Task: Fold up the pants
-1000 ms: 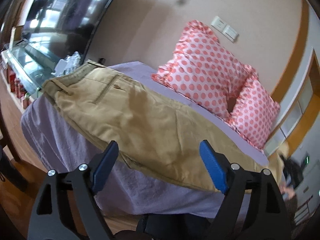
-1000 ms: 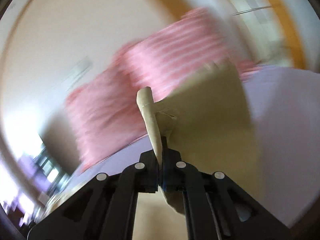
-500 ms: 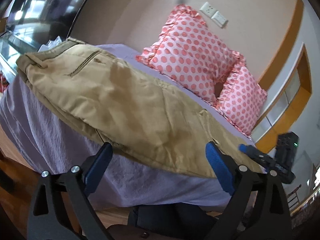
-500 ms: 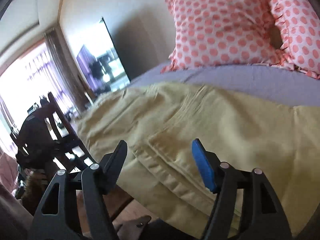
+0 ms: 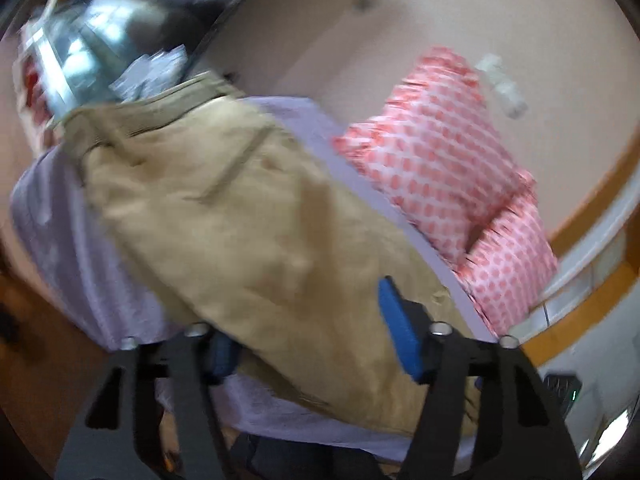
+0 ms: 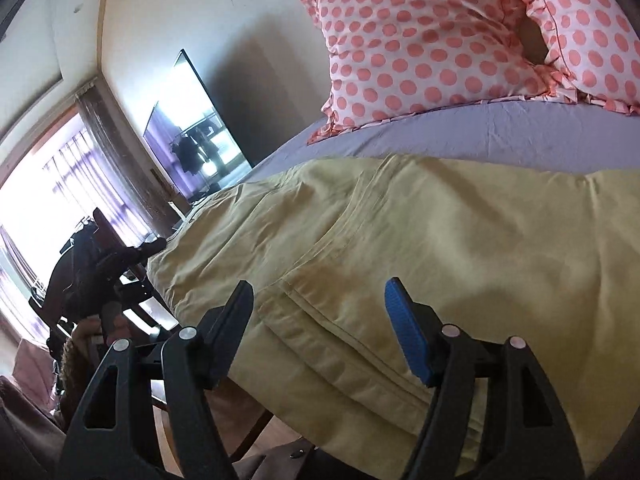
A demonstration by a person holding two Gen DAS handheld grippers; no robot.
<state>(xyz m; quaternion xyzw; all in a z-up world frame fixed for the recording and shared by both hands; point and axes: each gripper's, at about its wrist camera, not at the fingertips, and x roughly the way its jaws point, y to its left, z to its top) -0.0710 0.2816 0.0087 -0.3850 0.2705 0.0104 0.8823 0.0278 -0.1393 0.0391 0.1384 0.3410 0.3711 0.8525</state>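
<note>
Tan pants (image 5: 248, 216) lie folded lengthwise along the front of a bed with a lilac sheet (image 5: 56, 216), waistband at the far left. My left gripper (image 5: 308, 328) is open, its jaws on either side of the pants' near edge around mid-leg. In the right wrist view the pants (image 6: 400, 232) fill the lower frame with layered edges near the front. My right gripper (image 6: 320, 308) is open and empty just above that near edge. The left wrist view is blurred.
Two pink polka-dot pillows (image 6: 420, 40) lean on the wall at the back of the bed. A television (image 6: 188, 132) hangs on the left wall. A dark chair (image 6: 92, 272) stands off the bed's left end, by a bright window.
My right gripper let go of the pant hem it held raised and now hovers open over the laid-down pants. My left gripper has moved in close to the pants' near edge.
</note>
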